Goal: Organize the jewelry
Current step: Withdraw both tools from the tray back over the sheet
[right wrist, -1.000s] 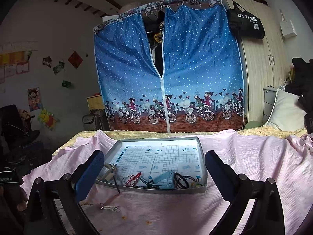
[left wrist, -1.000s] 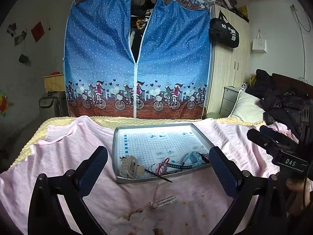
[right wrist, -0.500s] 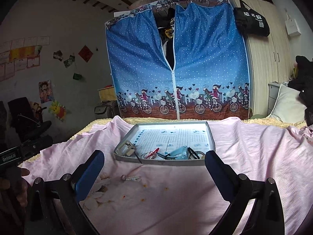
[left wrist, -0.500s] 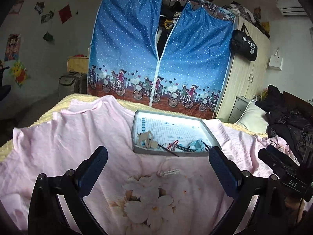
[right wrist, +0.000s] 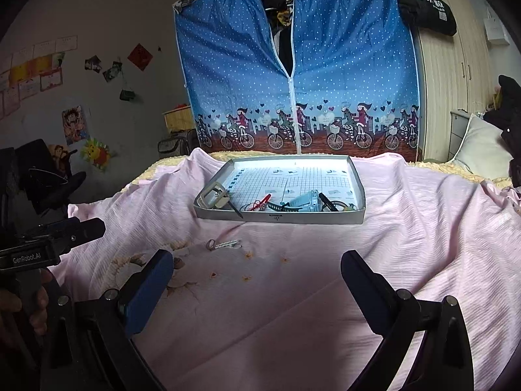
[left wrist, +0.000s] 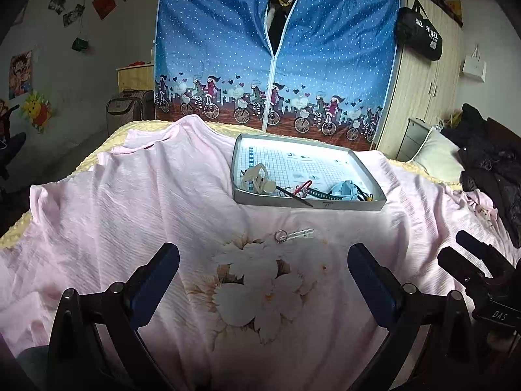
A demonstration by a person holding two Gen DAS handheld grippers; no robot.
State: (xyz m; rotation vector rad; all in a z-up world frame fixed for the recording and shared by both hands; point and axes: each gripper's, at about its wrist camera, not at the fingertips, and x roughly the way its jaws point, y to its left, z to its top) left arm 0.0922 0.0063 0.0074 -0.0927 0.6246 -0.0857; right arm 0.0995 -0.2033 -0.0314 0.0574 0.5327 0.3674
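Pink sheet (left wrist: pixel 136 202); tray (left wrist: pixel 345 204) holds jewelry (left wrist: pixel 312 190).

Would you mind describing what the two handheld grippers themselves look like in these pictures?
Both are alike. The left gripper and the right gripper each have a black frame with round silver bolts and two wide-set fingers faced with dark blue pads. Seen from the right wrist, the left unit's body carries white "GenRobot.AI" lettering; the right unit's reads "DAS". No cables or sleeves show.

Blue fabric wardrobe (left wrist: pixel 276 49) dead centre — zip half open; black bag (left wrist: pixel 420 34) hanging right of it; white pillow (right wrist: pixel 478 150) further right.
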